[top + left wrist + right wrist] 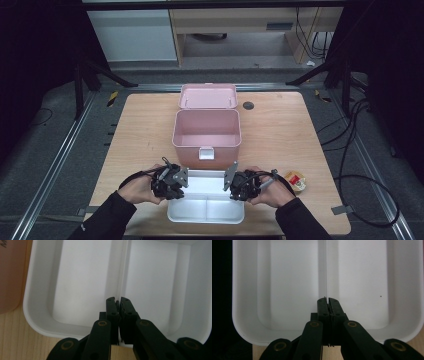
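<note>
A white two-compartment tray [207,212] lies on the wooden table just in front of an open pink box [206,145]. My left gripper [185,186] is at the tray's left end and my right gripper [228,186] at its right end, both pointing inward. In the left gripper view the left gripper [117,301] is shut, pinching the tray's [75,285] middle divider [121,270] at the near rim. The right gripper [327,300] is likewise shut on the divider [326,270] of the tray [287,285], with a thin white edge showing between its tips. Both compartments hold nothing.
The pink box's lid [208,96] lies flipped back behind it, and its inside looks bare. A small yellow-and-red cup [295,181] sits on the table to the right of my right hand. A black round cap [248,105] is set in the tabletop at the back.
</note>
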`<state>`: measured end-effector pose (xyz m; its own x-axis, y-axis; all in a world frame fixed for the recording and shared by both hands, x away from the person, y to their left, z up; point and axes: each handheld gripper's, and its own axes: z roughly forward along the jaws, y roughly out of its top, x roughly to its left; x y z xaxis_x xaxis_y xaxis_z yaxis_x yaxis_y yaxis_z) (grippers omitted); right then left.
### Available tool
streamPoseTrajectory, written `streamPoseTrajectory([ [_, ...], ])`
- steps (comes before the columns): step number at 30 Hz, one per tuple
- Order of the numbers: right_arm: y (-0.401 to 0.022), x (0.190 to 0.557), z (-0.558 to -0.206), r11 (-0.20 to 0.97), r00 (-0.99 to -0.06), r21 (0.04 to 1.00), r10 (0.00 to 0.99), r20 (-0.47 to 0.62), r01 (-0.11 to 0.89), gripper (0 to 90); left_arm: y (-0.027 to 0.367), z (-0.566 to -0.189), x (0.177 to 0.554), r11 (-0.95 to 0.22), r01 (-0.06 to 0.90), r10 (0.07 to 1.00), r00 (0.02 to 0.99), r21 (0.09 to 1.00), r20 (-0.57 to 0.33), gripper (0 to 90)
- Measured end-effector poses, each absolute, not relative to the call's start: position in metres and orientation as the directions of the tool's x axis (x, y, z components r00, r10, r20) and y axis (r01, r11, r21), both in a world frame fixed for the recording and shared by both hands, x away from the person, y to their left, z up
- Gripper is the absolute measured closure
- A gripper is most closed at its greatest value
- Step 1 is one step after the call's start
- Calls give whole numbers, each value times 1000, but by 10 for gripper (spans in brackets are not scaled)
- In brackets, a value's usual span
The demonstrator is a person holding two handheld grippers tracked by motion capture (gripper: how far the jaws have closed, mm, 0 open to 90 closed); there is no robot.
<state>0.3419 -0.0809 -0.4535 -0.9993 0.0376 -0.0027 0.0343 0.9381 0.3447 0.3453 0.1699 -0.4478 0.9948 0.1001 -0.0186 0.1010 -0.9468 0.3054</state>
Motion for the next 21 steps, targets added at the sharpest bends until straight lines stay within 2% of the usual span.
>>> streamPoseTrajectory([
  [4,-81,344,-466,941,-999,336,48,5,46,890,169,-460,346,-949,109,103,994,295,-38,864],
  [10,-79,341,-476,941,-997,328,77,14,77,862,167,-470,342,-955,111,110,994,275,-19,847],
  [13,-81,340,-474,932,-995,350,100,-4,93,770,171,-467,342,-946,134,140,990,296,-1,766],
  [19,-92,339,-464,871,-971,450,239,-34,198,589,190,-450,338,-890,230,264,964,395,34,555],
  [21,-96,339,-459,848,-956,475,290,-44,236,552,199,-445,338,-862,272,319,947,428,42,479],
])
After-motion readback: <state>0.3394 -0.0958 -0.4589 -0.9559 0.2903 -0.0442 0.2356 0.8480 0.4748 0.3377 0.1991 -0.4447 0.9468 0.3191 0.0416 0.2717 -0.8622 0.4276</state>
